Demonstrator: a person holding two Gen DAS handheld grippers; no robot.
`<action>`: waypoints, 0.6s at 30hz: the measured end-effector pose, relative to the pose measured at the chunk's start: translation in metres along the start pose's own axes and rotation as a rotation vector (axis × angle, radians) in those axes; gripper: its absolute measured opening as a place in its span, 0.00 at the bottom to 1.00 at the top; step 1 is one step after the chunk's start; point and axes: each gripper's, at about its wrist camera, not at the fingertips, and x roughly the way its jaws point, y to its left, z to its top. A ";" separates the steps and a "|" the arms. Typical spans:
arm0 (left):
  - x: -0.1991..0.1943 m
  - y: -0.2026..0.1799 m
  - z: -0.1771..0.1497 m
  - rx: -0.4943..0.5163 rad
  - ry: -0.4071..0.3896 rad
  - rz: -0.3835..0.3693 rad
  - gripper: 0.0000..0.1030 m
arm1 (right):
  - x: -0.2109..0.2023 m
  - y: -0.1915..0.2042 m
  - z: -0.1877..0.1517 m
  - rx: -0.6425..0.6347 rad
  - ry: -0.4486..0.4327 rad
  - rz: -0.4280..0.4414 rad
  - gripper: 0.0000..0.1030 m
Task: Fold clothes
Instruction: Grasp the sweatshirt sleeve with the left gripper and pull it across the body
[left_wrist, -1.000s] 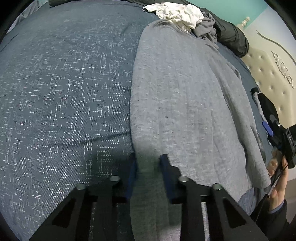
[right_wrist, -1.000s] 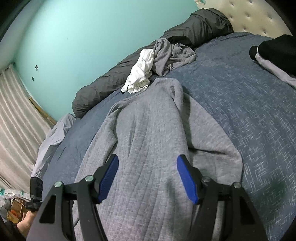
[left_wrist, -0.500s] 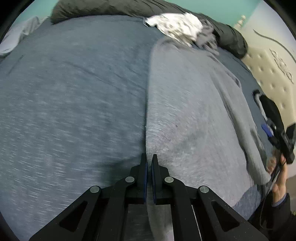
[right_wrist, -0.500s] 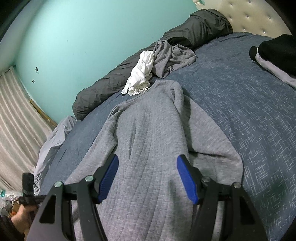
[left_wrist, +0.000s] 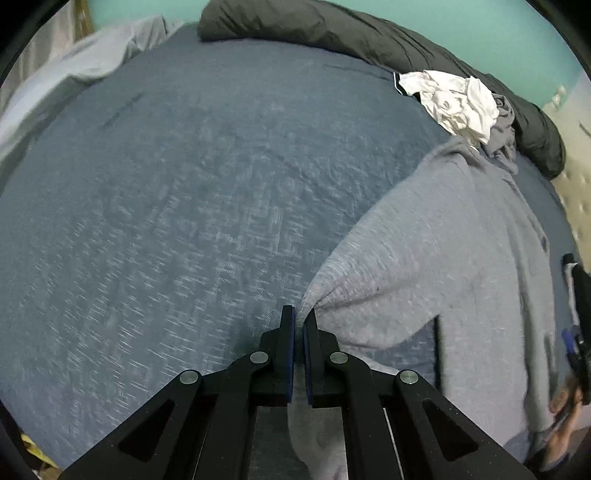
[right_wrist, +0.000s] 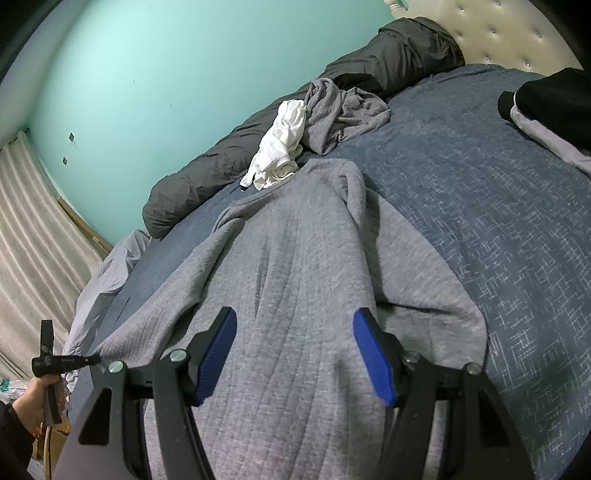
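Note:
A grey quilted sweater lies spread on the blue bed cover. In the left wrist view my left gripper is shut on the sweater's side edge, and the cloth bunches at the pads and hangs lifted off the bed. The right wrist view shows that same edge drawn out to the left toward a hand holding the left gripper. My right gripper stands open just above the sweater's near part, with only flat cloth showing between its blue pads.
A white garment and a crumpled grey one lie past the sweater's collar, against a rolled dark duvet. A folded black and pale stack sits at the right near the tufted headboard. Curtains hang at the left.
My left gripper has shut on the sweater's side edge, then risen and moved away from the sweater, lifting and stretching that edge. The right gripper has stayed still and open.

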 end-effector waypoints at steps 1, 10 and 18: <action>-0.002 0.000 -0.003 0.011 -0.002 0.001 0.06 | 0.000 0.000 0.000 0.000 0.000 0.000 0.65; 0.000 0.019 -0.052 -0.071 0.042 -0.097 0.44 | 0.000 0.001 -0.001 0.004 -0.003 0.010 0.65; 0.035 0.024 -0.086 -0.113 0.098 -0.125 0.44 | -0.001 0.005 -0.004 -0.008 -0.001 0.013 0.65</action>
